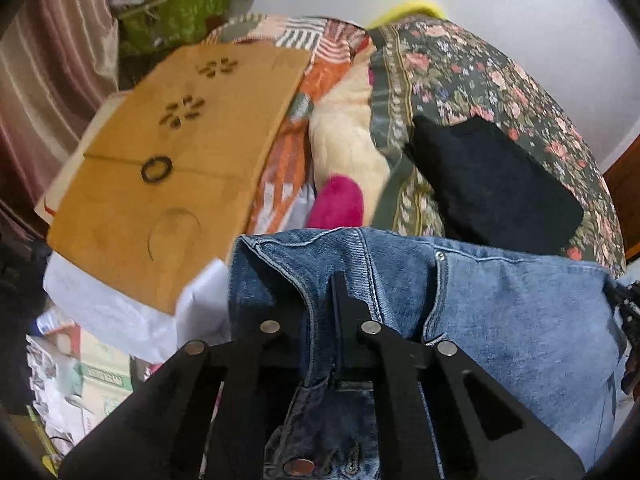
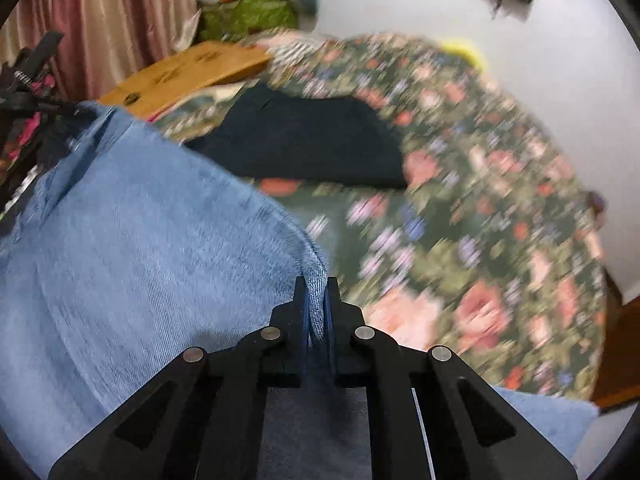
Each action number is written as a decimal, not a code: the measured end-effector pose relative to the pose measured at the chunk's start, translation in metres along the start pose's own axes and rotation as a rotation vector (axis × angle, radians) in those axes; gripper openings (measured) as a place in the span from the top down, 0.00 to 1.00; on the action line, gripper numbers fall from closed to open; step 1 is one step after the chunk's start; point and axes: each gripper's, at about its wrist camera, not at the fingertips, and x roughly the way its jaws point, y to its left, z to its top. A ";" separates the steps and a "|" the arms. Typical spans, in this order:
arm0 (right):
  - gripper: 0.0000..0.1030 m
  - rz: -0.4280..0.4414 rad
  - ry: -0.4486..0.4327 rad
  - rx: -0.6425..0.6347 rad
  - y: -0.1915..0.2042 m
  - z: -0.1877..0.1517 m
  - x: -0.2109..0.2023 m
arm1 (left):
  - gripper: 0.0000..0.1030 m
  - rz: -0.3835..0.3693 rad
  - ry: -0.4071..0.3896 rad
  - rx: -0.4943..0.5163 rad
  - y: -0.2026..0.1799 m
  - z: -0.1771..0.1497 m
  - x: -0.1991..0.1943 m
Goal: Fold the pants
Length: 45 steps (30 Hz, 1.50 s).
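So both grippers have the blue jeans (image 1: 500, 312) up off the floral bedspread (image 1: 480, 76). The left gripper (image 1: 320, 312) has its jaws clamped on the waistband near the fly, w/ denim bunched between the 2 fingers and a rivet visible just beside. The right gripper (image 2: 316, 304) has its jaws pressed together on a folded denim edge, prob the other end of the waist, though I can't tell exactly which part. The right wrist view is blurred.

Step in hand looks like lifting & spreading the jeans before the 1st fold, so early in the task. A folded black garment (image 1: 492, 184) already lies on the bed, and a cardboard box (image 1: 180, 160) sits to the left.

Next move calls for keeping both grips firm, pulling the cloth taut, then laying it flat on bare bedspread clear of the black garment.
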 end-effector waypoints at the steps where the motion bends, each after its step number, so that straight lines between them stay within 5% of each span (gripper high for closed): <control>1: 0.95 -0.013 -0.013 0.013 -0.004 0.005 -0.001 | 0.91 0.005 -0.009 0.003 -0.001 0.004 -0.001; 12: 0.95 0.052 -0.153 0.097 -0.007 0.002 -0.078 | 0.92 -0.086 -0.115 0.036 -0.005 -0.010 -0.074; 27: 0.95 0.157 -0.137 0.168 0.061 -0.089 -0.160 | 0.92 -0.055 -0.184 0.100 0.005 -0.109 -0.158; 37: 0.94 0.175 -0.028 0.240 0.095 -0.145 -0.140 | 0.92 -0.012 -0.070 0.030 0.029 -0.192 -0.144; 45: 0.90 0.163 0.014 0.233 0.100 -0.149 -0.147 | 0.92 0.030 0.037 0.008 0.034 -0.238 -0.125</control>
